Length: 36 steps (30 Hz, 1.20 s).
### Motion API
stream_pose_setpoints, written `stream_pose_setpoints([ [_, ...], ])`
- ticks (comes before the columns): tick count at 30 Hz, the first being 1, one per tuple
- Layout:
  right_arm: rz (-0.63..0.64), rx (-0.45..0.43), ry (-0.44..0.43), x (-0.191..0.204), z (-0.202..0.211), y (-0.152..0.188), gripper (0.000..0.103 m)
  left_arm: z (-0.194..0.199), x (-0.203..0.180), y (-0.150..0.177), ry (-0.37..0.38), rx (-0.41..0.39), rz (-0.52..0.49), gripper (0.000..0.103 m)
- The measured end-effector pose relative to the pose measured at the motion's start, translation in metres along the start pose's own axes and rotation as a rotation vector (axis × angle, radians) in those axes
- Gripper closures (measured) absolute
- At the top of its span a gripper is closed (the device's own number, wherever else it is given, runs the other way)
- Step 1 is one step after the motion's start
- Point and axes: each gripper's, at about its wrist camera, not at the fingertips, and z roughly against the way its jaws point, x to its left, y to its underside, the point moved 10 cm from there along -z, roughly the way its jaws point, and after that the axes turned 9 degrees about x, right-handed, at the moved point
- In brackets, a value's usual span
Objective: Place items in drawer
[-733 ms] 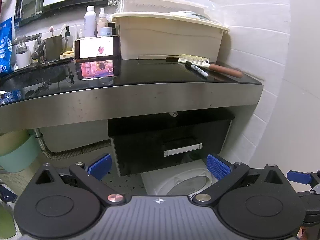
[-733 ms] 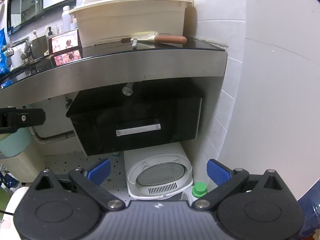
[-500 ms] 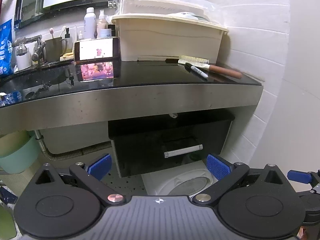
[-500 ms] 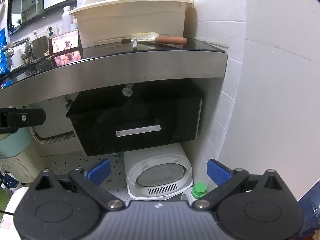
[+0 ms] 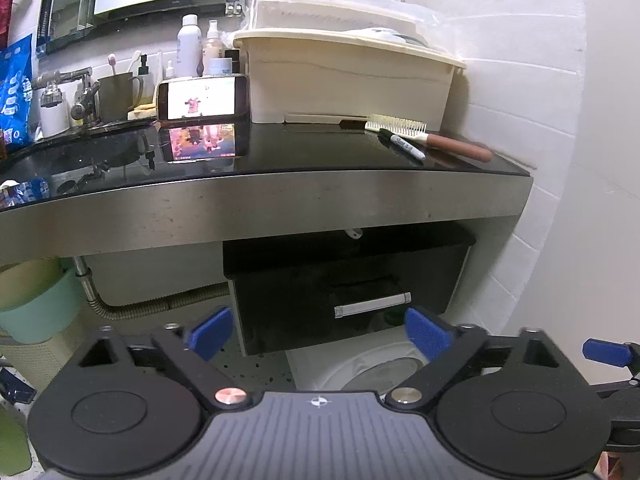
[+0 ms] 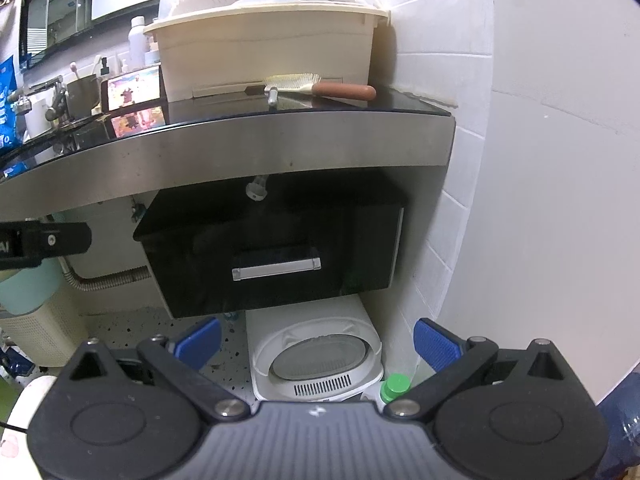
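The left tongs (image 5: 318,330) have risen slightly; the right tongs (image 6: 316,340) have not moved. Ahead of both, under the table (image 5: 280,192), sits the shut black drawer (image 6: 276,256) with its silver handle (image 6: 276,269). Both tongs gape wide, empty.

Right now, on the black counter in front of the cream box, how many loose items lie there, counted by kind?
Hairbrush: 1
Marker pen: 1
Total: 2
Both lie on the counter; the drawer below is shut, and neither the left tool nor the right tool holds anything.
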Motion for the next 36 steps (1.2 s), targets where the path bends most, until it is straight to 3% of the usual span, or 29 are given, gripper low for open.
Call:
stream_pose_setpoints([
  [5,0.003,-0.002,-0.001,0.001,0.0,-0.001,0.0,-0.001,0.001,0.001,-0.01,-0.008,-0.021,0.026],
  [14,0.005,-0.006,-0.006,0.001,-0.004,-0.006,0.0,0.002,-0.005,0.004,-0.015,-0.036,-0.077,0.025],
  [21,-0.001,-0.006,-0.005,0.0,-0.006,-0.003,0.0,0.004,-0.011,0.004,0.03,-0.022,-0.074,0.025],
  [27,-0.003,-0.008,0.0,0.0,-0.006,-0.002,0.0,0.007,-0.011,0.002,-0.04,-0.051,-0.1,0.001],
  [36,-0.009,-0.003,0.004,-0.001,-0.007,0.002,0.0,0.012,-0.012,-0.002,-0.144,-0.093,-0.139,0.0],
])
